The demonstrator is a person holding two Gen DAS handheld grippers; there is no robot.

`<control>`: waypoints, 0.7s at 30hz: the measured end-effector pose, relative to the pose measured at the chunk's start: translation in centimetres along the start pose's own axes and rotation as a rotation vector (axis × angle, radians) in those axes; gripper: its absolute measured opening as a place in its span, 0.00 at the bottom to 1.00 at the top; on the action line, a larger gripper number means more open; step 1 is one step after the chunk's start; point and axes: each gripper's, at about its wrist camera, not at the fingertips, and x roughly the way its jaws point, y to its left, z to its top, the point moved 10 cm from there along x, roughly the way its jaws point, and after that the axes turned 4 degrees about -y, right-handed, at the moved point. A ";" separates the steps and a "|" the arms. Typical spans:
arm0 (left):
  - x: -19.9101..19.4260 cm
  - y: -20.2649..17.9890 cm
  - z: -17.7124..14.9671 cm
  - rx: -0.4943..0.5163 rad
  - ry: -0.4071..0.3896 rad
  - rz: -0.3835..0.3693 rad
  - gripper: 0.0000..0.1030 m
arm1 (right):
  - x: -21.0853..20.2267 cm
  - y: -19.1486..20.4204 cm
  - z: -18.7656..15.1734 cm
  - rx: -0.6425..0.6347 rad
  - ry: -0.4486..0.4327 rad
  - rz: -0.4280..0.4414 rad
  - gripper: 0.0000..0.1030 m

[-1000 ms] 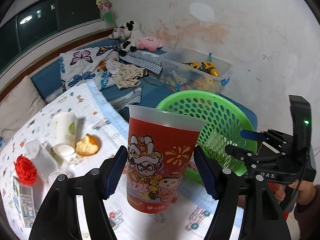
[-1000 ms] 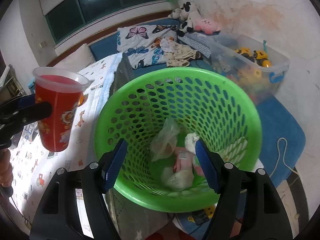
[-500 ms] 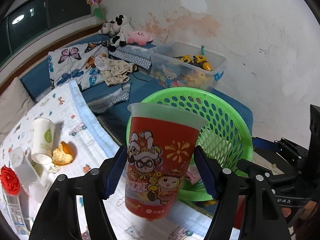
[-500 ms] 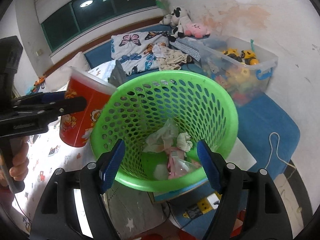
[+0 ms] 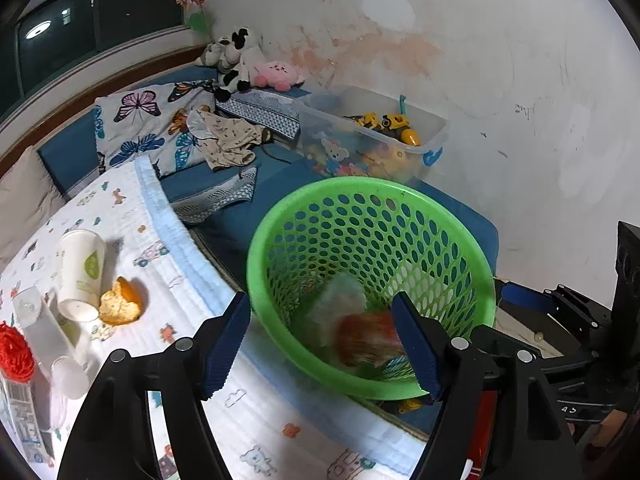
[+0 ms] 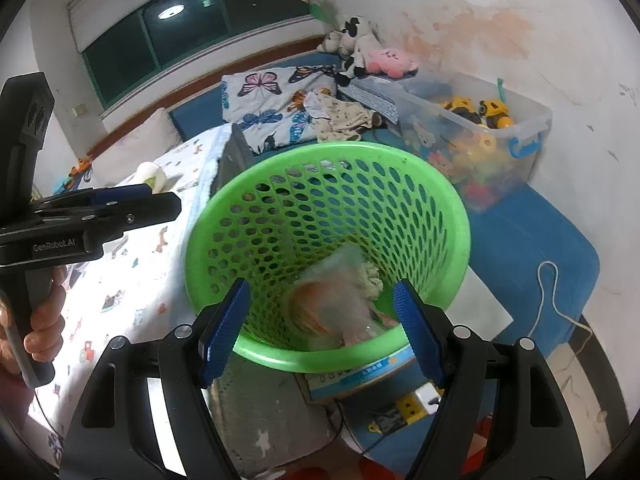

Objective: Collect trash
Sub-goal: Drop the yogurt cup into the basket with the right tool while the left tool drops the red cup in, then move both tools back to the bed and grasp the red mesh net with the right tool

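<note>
Left wrist view: left tool (image 5: pixel 320 346) is spread wide, nothing between its blue ribbed pads. Just past it, at 12 o'clock, sits the green basket (image 5: pixel 372 280), round, perforated plastic, rim glossy. Inside it a red cup (image 5: pixel 366 338) shows as a motion-blurred smear beside pale crumpled wrappers, so that piece of trash is in the basket. At 9 o'clock on the printed cloth surface (image 5: pixel 132 224): a tipped white paper cup (image 5: pixel 80 274), an orange peel (image 5: pixel 120 302), rough and curled, touching it, a red yarn-like ball (image 5: pixel 16 354), and clear plastic pieces. Right tool (image 5: pixel 520 300) is visible at 3 o'clock.

Right wrist view: right tool (image 6: pixel 322 332) is also agape and empty, framing the basket (image 6: pixel 328 184) near its front rim. Red cup (image 6: pixel 316 310) is blurred at the bottom among soft crumpled paper. Left tool (image 6: pixel 160 204) sits at 9 o'clock, side-on.

Risks: the light basket stands at the surface's edge, so a bump from either tool could tip it. The paper cup is thin and round; it may crush or roll when pinched. The peel is flimsy and may slip.
</note>
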 end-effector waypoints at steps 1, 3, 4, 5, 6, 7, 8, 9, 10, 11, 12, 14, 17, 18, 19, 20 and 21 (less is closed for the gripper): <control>-0.3 0.3 0.0 -0.003 -0.004 0.004 0.68 | 0.0 0.5 0.1 -0.007 -0.002 0.006 0.72; -1.3 1.2 -0.3 -0.013 -0.017 0.019 0.68 | 0.1 1.3 0.2 -0.020 -0.002 0.019 0.72; -1.6 1.6 -0.4 -0.016 -0.020 0.029 0.68 | 0.1 1.6 0.3 -0.024 -0.001 0.024 0.72; -2.2 2.3 -0.6 -0.022 -0.025 0.043 0.68 | 0.3 2.2 0.4 -0.032 0.000 0.035 0.72; -2.6 2.9 -0.8 -0.028 -0.026 0.054 0.68 | 0.3 2.7 0.4 -0.038 0.000 0.041 0.72; -3.1 3.8 -1.1 -0.038 -0.027 0.070 0.68 | 0.4 3.3 0.4 -0.045 0.001 0.047 0.72; -3.5 4.4 -1.4 -0.044 -0.029 0.080 0.68 | 0.5 3.9 0.5 -0.052 0.002 0.056 0.72; -3.9 5.2 -1.6 -0.052 -0.031 0.094 0.68 | 0.6 4.5 0.6 -0.058 0.003 0.064 0.72; -4.5 6.2 -2.0 -0.063 -0.035 0.114 0.68 | 0.7 5.2 0.7 -0.066 0.005 0.075 0.72; -4.9 6.9 -2.2 -0.070 -0.037 0.126 0.68 | 0.8 5.7 0.8 -0.071 0.006 0.083 0.72; -5.5 8.0 -2.6 -0.082 -0.042 0.146 0.68 | 0.9 6.2 0.8 -0.078 0.008 0.090 0.72; -6.4 9.6 -3.2 -0.101 -0.047 0.171 0.68 | 1.2 7.5 1.0 -0.098 0.012 0.107 0.72; -7.8 12.6 -4.3 -0.139 -0.048 0.214 0.68 | 1.6 9.7 1.3 -0.129 0.018 0.135 0.72; -8.3 13.5 -4.7 -0.151 -0.048 0.228 0.68 | 1.7 10.4 1.4 -0.136 0.021 0.145 0.72; -8.9 14.6 -5.2 -0.161 -0.049 0.247 0.68 | 1.9 11.0 1.4 -0.143 0.022 0.153 0.72; -9.3 15.3 -5.5 -0.168 -0.048 0.262 0.68 | 2.1 12.1 1.5 -0.157 0.025 0.166 0.72; -9.8 16.3 -6.0 -0.178 -0.048 0.278 0.68 | 2.3 12.7 1.6 -0.166 0.027 0.175 0.72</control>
